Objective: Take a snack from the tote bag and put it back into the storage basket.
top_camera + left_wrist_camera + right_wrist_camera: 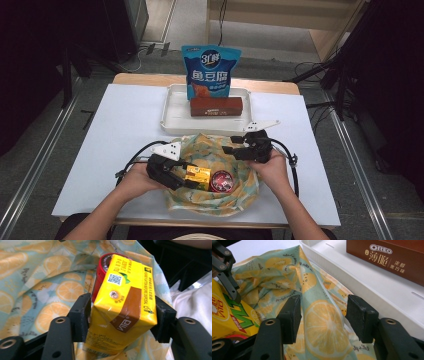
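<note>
Both jaws of the left gripper (122, 315) press on the sides of the yellow drink carton (125, 302), which sits inside the lemon-print cloth bag (215, 150) beside the red can (221, 181). On the right gripper (324, 317) the jaws stand spread around a raised fold of that bag without pinching it.

Judging from the white tray (172, 100), where the brown Oreo box (216, 106) and the blue snack pouch (210, 72) already stand, unpacking seems about half done; carton and can remain. The left gripper view shows the grip on the carton closely, while the high view gives the tray's whole layout.
</note>
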